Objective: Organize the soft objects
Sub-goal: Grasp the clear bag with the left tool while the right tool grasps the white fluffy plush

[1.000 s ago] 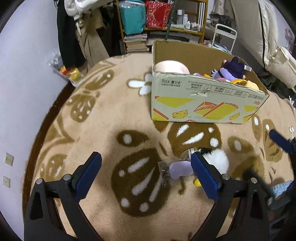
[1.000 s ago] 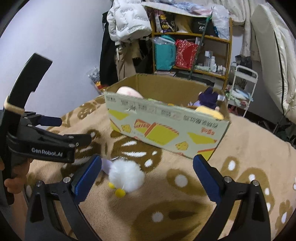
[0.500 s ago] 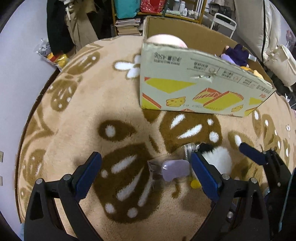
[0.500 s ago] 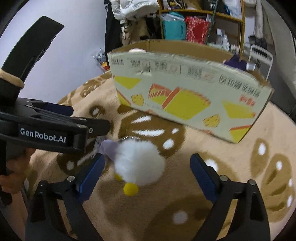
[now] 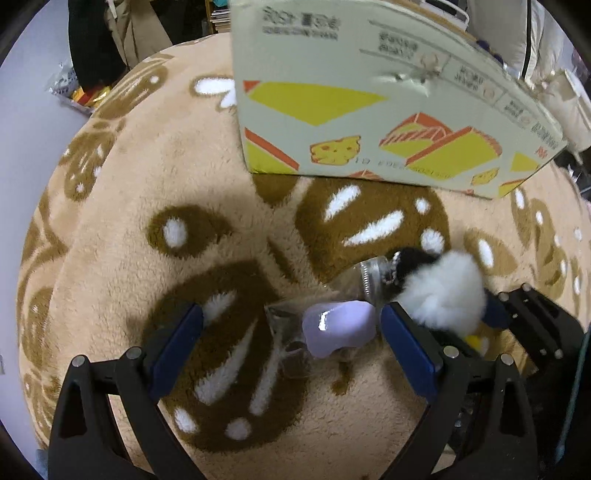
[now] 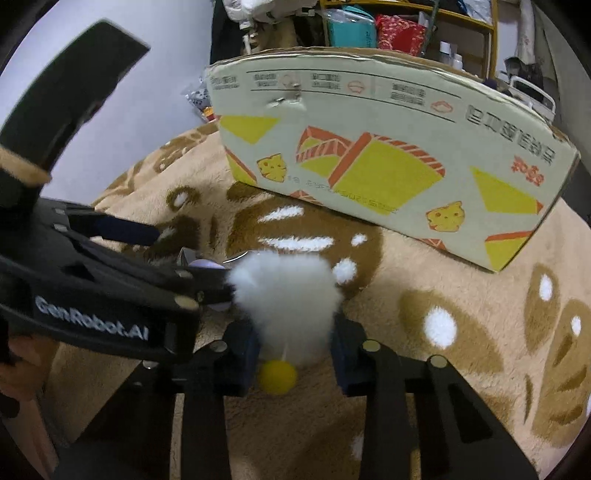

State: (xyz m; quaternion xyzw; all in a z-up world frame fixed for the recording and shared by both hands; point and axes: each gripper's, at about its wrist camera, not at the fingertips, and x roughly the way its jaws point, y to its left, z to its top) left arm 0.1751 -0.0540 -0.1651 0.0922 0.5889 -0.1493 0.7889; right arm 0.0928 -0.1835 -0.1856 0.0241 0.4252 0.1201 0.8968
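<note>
- The puff [image 6: 284,295] is a round ball of long white fluff with a small yellow pompom [image 6: 277,376] on a thin thread at its near side; in the left wrist view [image 5: 448,295] a patch of black fluff [image 5: 412,258] sits at its 10 o'clock edge.
- It lies on a tan blanket [image 6: 461,387] patterned with dark brown blobs and white spots, at about 7 o'clock from the carton [image 6: 388,162].
- The right hand-held gripper [image 6: 293,350] has just been closing and now grasps the puff: both blue pads press into its lower flanks, and the fluff bulges out above them.
- The left hand-held gripper [image 5: 291,343] is released, its blue pads spread wide apart and low over the blanket.
- Between those pads, nearer the 3 o'clock one, lies a glossy lilac piece [image 5: 338,326] inside a crumpled clear bag [image 5: 291,325]; neither pad is seen touching it.
- A clear jar [image 5: 369,277] with a threaded neck lies on its side at 1 o'clock from the lilac piece, touching the black fluff.
- The puff sits just outside the left gripper's 3 o'clock finger [image 5: 406,350], touching it.
- The carton is white card printed with yellow and orange wedges, cheese pictures and upside-down text; its near wall stands upright, well apart from the puff.
- A shelf [image 6: 406,22] of teal and red bags stands behind the carton at 12 o'clock.
</note>
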